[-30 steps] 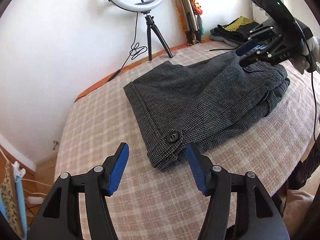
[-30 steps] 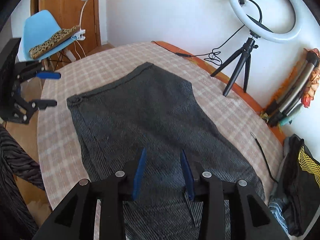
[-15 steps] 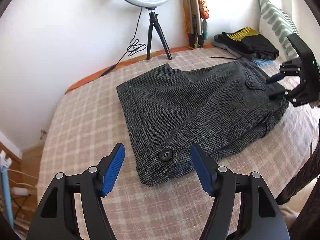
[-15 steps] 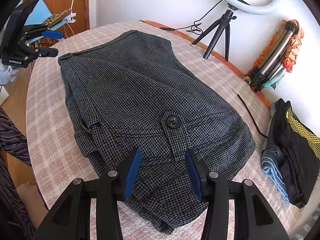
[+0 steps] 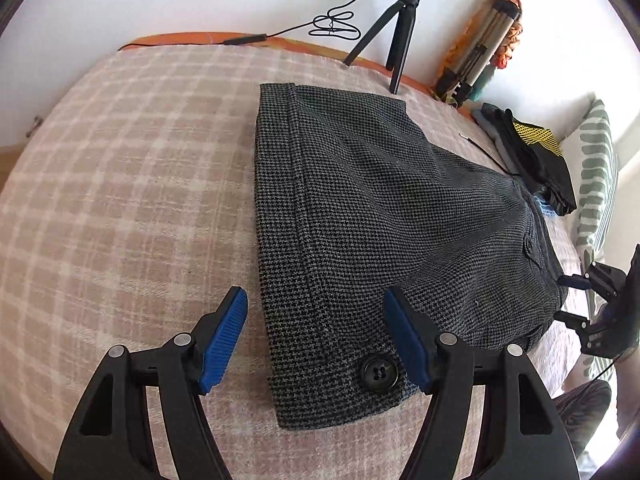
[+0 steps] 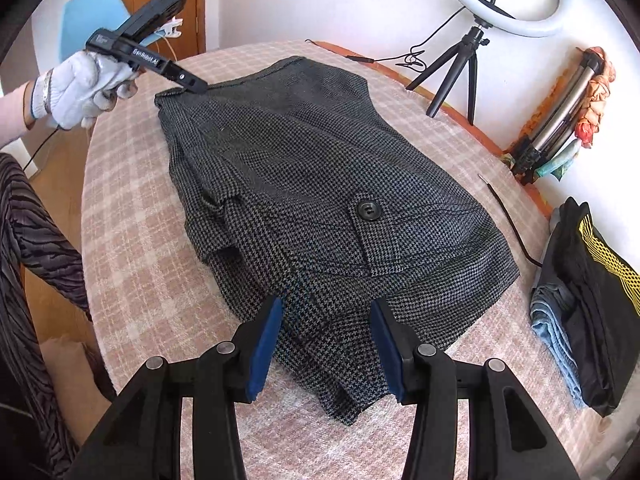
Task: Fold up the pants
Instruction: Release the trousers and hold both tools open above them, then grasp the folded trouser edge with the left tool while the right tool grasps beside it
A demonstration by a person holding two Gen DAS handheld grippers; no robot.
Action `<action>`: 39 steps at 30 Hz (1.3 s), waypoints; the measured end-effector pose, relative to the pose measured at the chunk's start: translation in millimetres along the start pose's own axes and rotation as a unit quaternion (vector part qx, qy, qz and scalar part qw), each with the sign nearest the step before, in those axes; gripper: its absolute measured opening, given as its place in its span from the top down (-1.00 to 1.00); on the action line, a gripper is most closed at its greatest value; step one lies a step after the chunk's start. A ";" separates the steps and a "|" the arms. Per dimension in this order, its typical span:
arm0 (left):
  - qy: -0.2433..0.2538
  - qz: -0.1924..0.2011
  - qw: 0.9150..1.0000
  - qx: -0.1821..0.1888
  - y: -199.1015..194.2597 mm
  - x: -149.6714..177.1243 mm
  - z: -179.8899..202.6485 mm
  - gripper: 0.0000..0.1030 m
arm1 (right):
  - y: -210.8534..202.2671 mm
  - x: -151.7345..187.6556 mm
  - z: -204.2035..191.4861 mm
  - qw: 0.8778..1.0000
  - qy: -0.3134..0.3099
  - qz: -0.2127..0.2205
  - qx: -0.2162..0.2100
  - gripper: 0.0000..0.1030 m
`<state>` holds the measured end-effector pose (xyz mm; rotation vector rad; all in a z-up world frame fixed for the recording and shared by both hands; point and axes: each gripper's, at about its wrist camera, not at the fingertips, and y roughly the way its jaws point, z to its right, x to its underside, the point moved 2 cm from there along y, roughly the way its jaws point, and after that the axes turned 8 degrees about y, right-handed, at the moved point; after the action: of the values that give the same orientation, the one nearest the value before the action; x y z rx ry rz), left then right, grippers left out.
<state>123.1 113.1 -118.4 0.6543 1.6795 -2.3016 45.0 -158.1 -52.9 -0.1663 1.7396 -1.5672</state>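
Grey houndstooth pants (image 5: 400,216) lie folded on a pink checked bedspread (image 5: 120,200). My left gripper (image 5: 314,308) stands open, pointing down, and straddles the near corner of the waistband by a black button (image 5: 376,372). In the right wrist view that left gripper (image 6: 192,84) is held by a white-gloved hand (image 6: 80,84) at the far corner of the pants (image 6: 320,184). My right gripper (image 6: 326,308) hangs over the thick near fold. Its jaws are closing with cloth between them, and the pads are not visibly pressing. The right gripper (image 5: 572,300) also shows at the right edge of the left wrist view.
A ring light on a tripod (image 6: 460,68) stands at the bed's far edge, beside folded stands (image 6: 556,128). A pile of dark clothes with yellow mesh (image 6: 592,280) lies to the right, with a black cable (image 6: 508,216) near it. A striped pillow (image 5: 596,184) lies beyond.
The left gripper has rolled and come down close over the buttoned corner, with its jaws wider. The right gripper has drawn back from mid-cloth to the near fold.
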 end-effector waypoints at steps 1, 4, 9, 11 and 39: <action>-0.005 -0.002 1.000 0.002 2.4 0.3 -0.1 -0.36 | 3.1 2.2 -3.5 1.000 -0.010 -0.002 0.006 0.38; 0.003 -0.009 1.000 -0.018 7.1 0.6 1.5 -0.36 | 9.0 5.0 -11.3 0.999 -0.030 -0.010 0.029 0.72; 0.026 -0.021 0.998 -0.056 18.0 4.4 3.2 -0.37 | -37.2 9.9 -16.2 0.999 -0.038 0.034 0.015 0.76; 0.039 -0.023 0.997 -0.061 18.6 3.8 5.5 -0.40 | -36.3 17.2 -13.9 0.998 -0.043 0.030 0.038 0.75; -0.057 0.018 0.998 -0.008 -3.4 19.8 -2.3 0.48 | 0.2 -142.2 25.4 0.986 0.155 0.057 0.026 -0.36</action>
<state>104.8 118.0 -125.4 0.5358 1.6213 -2.2524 159.0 -97.7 12.1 0.2124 1.9038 -1.6168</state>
